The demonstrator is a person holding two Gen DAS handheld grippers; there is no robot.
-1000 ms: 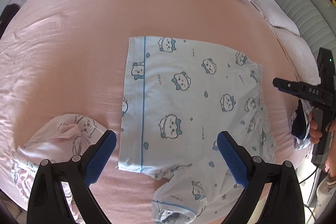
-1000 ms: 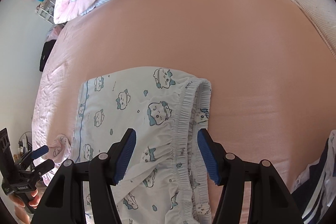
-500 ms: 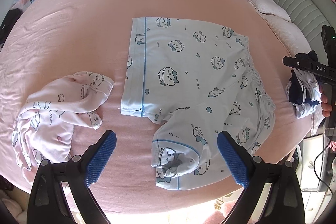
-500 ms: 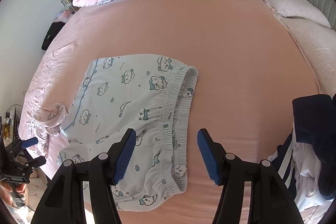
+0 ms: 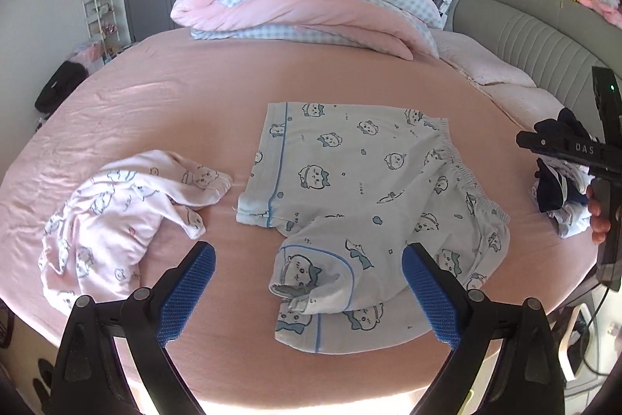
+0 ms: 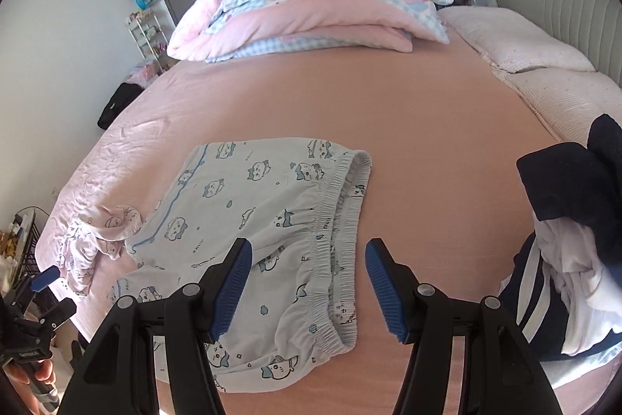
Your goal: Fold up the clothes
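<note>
Bed (image 5: 233, 96) farther, shorts (image 5: 361, 181) smaller

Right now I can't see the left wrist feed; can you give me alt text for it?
Light blue cat-print shorts lie partly spread on the pink bed sheet, near leg crumpled, beyond the open, empty left gripper. A pink cat-print garment lies bunched to their left; a navy and white clothes pile and the right gripper are at the right edge.

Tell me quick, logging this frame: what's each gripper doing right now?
Left gripper: jaws open, holding nothing, above the blue shorts.
Right gripper: jaws open, holding nothing.
</note>
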